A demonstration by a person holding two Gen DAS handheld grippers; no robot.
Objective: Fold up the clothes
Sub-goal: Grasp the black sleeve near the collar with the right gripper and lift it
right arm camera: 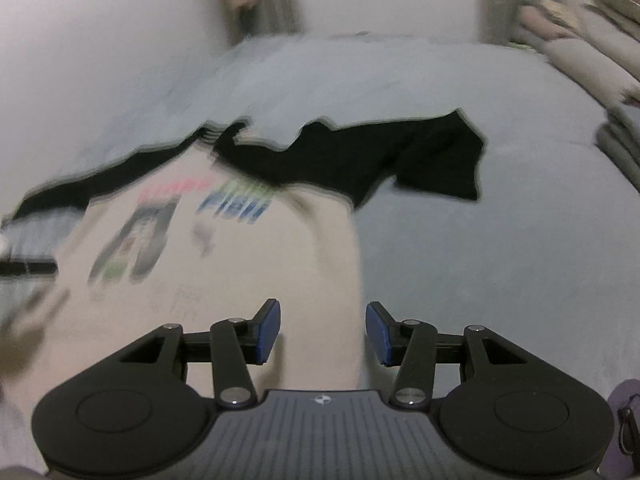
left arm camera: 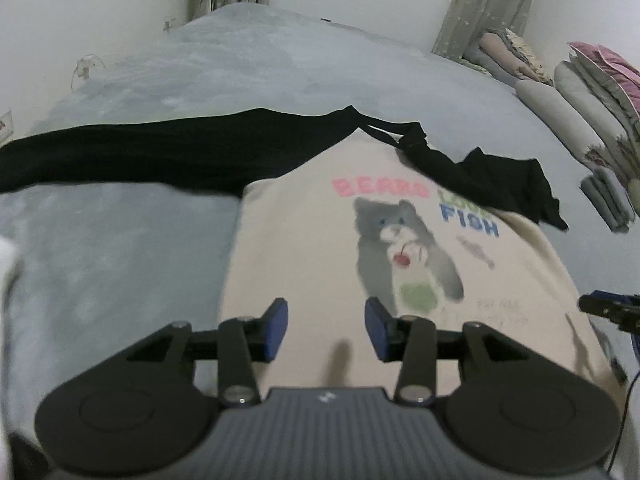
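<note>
The cream raglan T-shirt with black sleeves lay flat on the grey bedspread. My left gripper and right gripper hovered part-open, empty. Soft, light cotton — I judged the right hem corner best for pinching.

"FISH" on cream shirt

Light was dim, cool and even, with only soft shadows. The left wrist view was slightly soft; the right wrist view was heavily motion-smeared. Fisheye bending curved both pictures' edges, with dark vignetted corners.
</note>
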